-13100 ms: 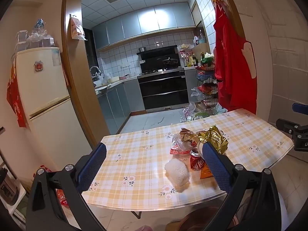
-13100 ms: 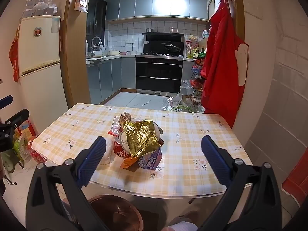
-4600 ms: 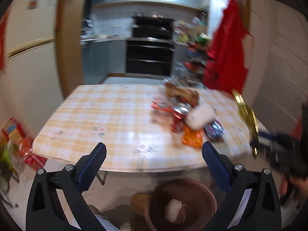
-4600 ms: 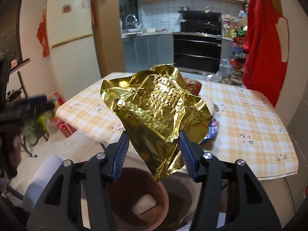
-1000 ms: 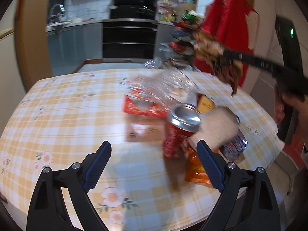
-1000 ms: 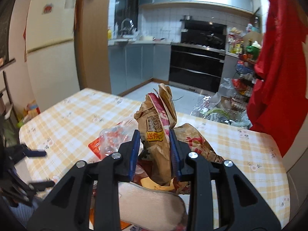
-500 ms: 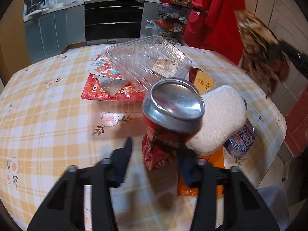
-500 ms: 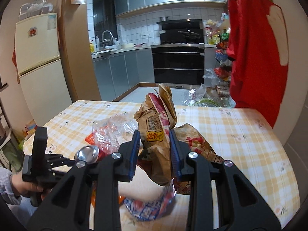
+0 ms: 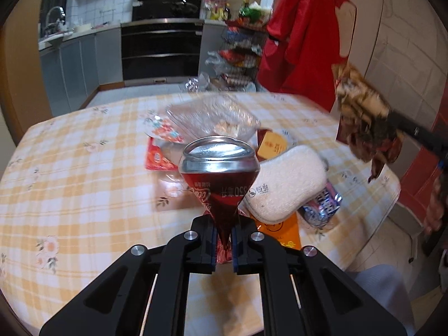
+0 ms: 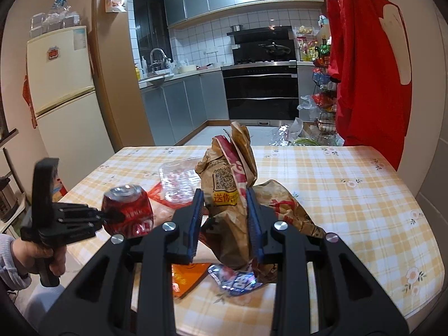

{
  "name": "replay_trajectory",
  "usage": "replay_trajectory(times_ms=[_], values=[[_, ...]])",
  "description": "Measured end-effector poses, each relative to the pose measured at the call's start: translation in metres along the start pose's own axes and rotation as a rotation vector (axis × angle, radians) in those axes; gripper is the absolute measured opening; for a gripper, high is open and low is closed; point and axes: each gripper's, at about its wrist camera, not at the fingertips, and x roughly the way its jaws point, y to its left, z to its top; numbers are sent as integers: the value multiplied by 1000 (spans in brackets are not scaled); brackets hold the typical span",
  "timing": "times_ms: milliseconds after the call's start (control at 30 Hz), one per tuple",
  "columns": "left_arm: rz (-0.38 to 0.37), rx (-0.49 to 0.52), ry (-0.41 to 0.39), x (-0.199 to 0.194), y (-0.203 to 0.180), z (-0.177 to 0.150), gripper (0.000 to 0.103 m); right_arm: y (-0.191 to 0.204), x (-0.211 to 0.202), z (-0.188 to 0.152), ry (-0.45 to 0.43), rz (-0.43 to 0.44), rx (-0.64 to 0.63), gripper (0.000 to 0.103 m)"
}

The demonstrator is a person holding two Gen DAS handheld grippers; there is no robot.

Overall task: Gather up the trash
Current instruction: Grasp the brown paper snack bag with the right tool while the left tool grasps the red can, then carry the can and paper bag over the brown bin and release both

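My left gripper (image 9: 224,239) is shut on a crushed red soda can (image 9: 217,173) and holds it above the checked table (image 9: 70,168). The can also shows in the right wrist view (image 10: 127,210), held by the left gripper (image 10: 112,217). My right gripper (image 10: 225,221) is shut on a crumpled brown paper bag (image 10: 229,193), lifted over the table; the bag also shows at the right of the left wrist view (image 9: 364,120). On the table lie a clear plastic tray (image 9: 212,117), a white foam pad (image 9: 285,184), an orange wrapper (image 9: 280,229) and a blue wrapper (image 9: 322,204).
A red flat packet (image 9: 156,156) lies under the clear tray. A red apron (image 10: 369,64) hangs on the wall at the right. The fridge (image 10: 64,98) stands at the left, the kitchen counter and oven (image 10: 263,92) beyond the table.
My left gripper has closed fully on the soda can and lifted it off the table. My right gripper still holds the brown bag and has drawn back slightly.
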Motion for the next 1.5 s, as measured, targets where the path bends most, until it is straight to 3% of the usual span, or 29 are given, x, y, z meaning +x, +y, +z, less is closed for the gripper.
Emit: replay_trajectory(times_ms=[367, 767, 1133, 1500], values=[[44, -69, -137, -120, -3, -22, 8, 39, -49, -10, -9, 37, -5, 32], [63, -128, -209, -199, -1, -57, 8, 92, -96, -29, 36, 104, -55, 32], [70, -175, -234, -236, -7, -86, 8, 124, -124, -46, 91, 166, -100, 32], [84, -177, -235, -246, -11, -90, 8, 136, -121, -57, 156, 228, -122, 33]])
